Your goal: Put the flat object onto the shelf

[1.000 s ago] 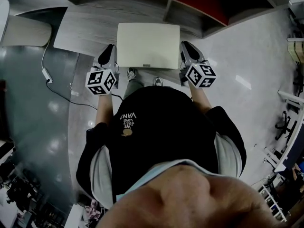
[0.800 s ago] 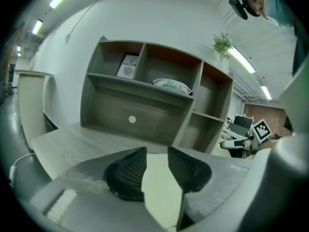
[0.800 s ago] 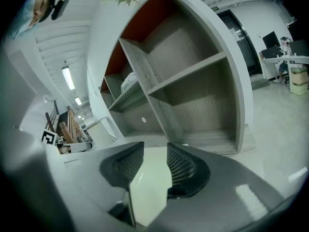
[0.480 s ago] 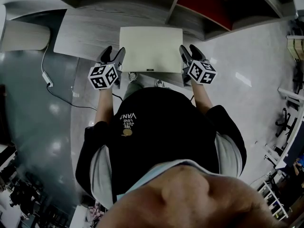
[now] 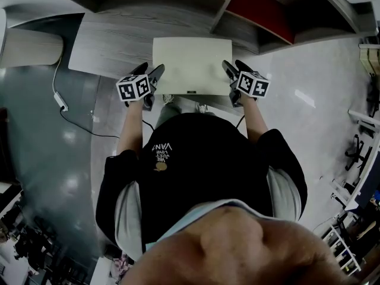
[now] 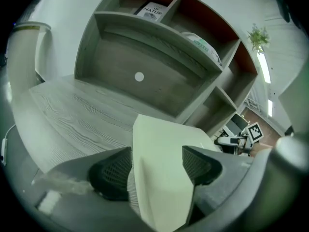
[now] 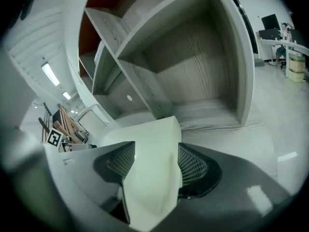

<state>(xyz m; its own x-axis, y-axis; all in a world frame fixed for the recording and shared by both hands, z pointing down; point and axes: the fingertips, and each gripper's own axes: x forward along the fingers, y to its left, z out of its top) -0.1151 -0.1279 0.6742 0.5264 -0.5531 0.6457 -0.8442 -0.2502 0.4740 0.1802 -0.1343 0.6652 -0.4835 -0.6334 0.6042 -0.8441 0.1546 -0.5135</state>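
While the person's forearms reach forward past a black shirt (image 5: 196,153), both grippers sit at the near corners of the flat object (image 5: 191,64), one on each side. The left gripper (image 5: 151,71) has its jaws opening; in the left gripper view the two dark ribbed pads (image 6: 113,170) stand wide, with the pale cream slab's left edge running up between them. No pad visibly presses on it. The right gripper (image 5: 233,67) is opening too, and its own view shows the slab's right corner lying between its spread pads (image 7: 193,166), again without a clamp on it.

The flat object lies flat on the lowest board of the shelf (image 5: 113,40), a grey wood-grain surface. Its near edge appears to jut a little past the board's front toward the person, while its far edge points at the shelf's back panel. A small white disc (image 6: 139,76) sits on that panel. Higher up, a divider splits the red-backed upper compartments, and a printed box (image 6: 152,9) stands in the left one.
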